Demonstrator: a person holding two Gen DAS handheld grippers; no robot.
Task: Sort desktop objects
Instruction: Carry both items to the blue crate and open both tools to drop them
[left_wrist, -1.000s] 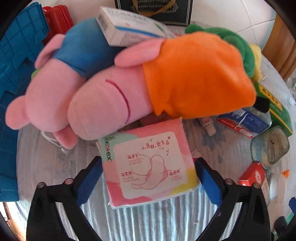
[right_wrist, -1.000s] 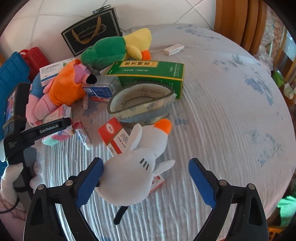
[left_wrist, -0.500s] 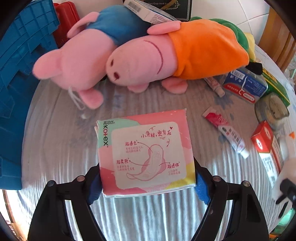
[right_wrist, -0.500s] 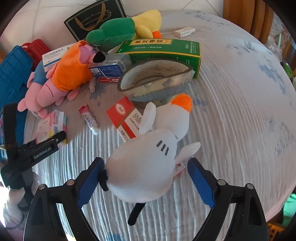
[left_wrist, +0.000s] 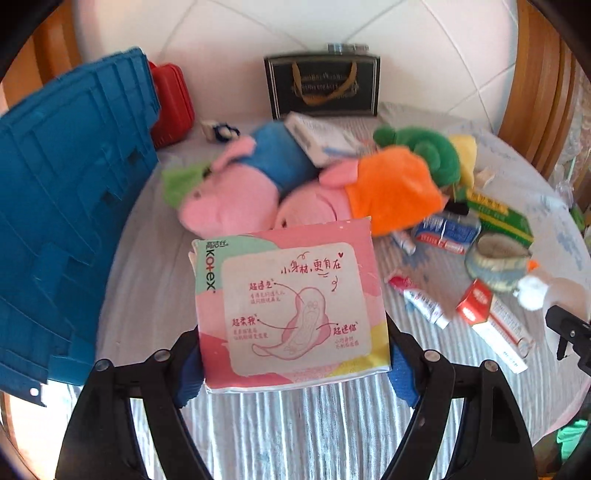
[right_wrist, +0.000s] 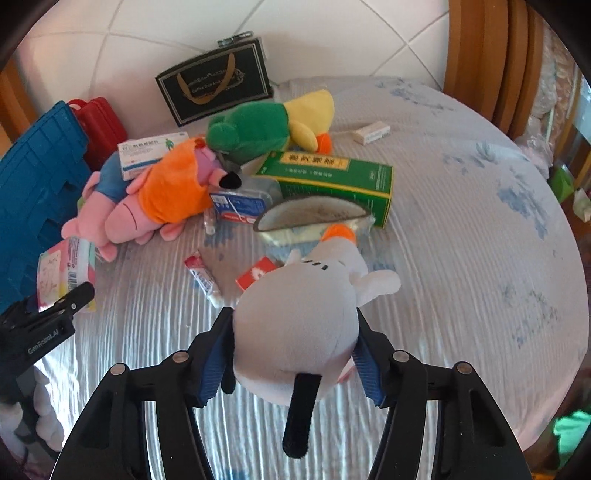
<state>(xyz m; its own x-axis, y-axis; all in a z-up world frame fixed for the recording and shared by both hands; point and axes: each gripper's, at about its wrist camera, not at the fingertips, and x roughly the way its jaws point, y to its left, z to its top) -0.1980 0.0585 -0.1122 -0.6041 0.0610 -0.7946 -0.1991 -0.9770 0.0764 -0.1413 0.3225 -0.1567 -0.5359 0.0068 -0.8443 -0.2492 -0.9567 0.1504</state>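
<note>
Blue pads of the left tool (left_wrist: 295, 363) press both side edges of a flat pink soft pack printed with a rounded white panel and red lettering (left_wrist: 291, 310), which is held clear above the ribbed pale-blue cloth of the surface (left_wrist: 147, 280). Beyond its tips lie a pink plush pig in a blue shirt (left_wrist: 240, 184) and a second pink plush pig in an orange shirt (left_wrist: 373, 188), side by side and touching, with a white carton (left_wrist: 321, 138) resting on the first. To the tool's left stands a blue ribbed plastic crate (left_wrist: 62, 229); to its right lie a red-and-white tube (left_wrist: 421, 301) and a red-and-white box (left_wrist: 491, 325).

The right tool's (right_wrist: 291, 354) jaws have just been closing, and their blue pads now squeeze the round body of a white plush bird with an orange beak (right_wrist: 299, 321), its black tail hanging toward the camera. It looks lifted off the cloth, though the view is not clear on that. Just ahead of the tool sit a grey half-round bowl (right_wrist: 314, 218) and a long green box with a yellow label (right_wrist: 332, 181); far to its left the other tool carries the pink pack.
</note>
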